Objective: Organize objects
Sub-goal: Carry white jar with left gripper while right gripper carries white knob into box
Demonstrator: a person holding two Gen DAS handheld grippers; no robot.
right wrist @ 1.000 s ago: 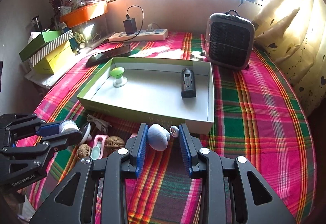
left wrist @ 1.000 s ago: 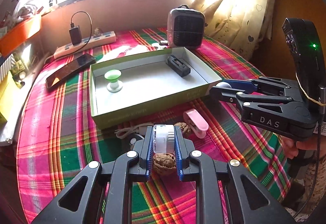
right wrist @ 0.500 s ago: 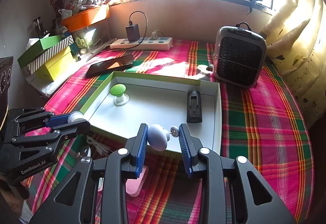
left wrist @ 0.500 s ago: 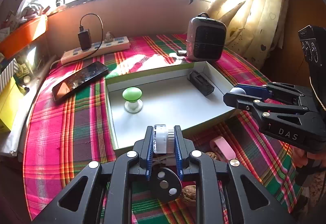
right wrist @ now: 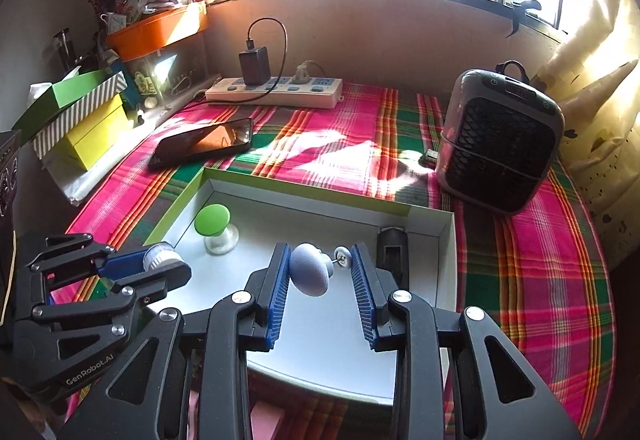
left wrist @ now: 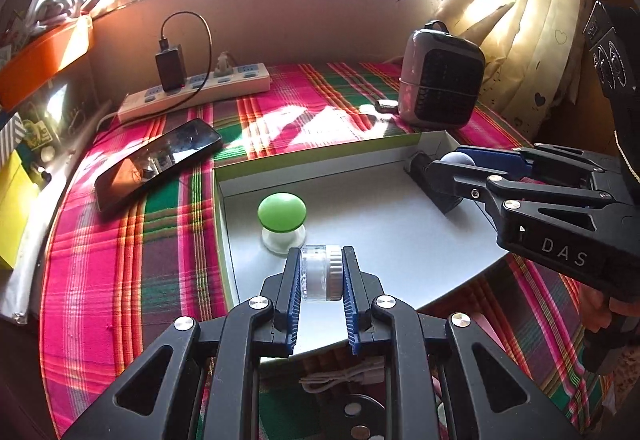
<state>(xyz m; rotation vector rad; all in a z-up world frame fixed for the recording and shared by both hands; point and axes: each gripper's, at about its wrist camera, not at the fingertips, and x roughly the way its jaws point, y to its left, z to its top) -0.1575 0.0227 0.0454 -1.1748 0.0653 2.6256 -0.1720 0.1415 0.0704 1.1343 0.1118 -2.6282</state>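
Observation:
My left gripper [left wrist: 320, 274] is shut on a small clear-and-white round container [left wrist: 321, 272] and holds it above the near left part of the green-rimmed white tray [left wrist: 320, 155]. My right gripper [right wrist: 318, 272] is shut on a pale blue mushroom-shaped knob [right wrist: 310, 274] with a metal stem, above the tray [right wrist: 312, 189]. In the tray stand a green mushroom knob [left wrist: 281, 217] and a black rectangular device [right wrist: 393, 246]. Each gripper shows in the other's view: the right gripper [left wrist: 456, 163], the left gripper [right wrist: 160, 260].
On the plaid tablecloth: a black phone [left wrist: 156, 163], a power strip with a charger [left wrist: 196, 91], a small grey heater [left wrist: 440, 79]. Boxes and an orange tub [right wrist: 156, 27] stand at the left. A white cable [left wrist: 344, 376] and a pink object [right wrist: 262, 420] lie below the tray's near edge.
Both grippers have moved forward with their objects, from the cloth in front of the tray to above the tray's floor. The walnuts and pink clip have dropped out of view.

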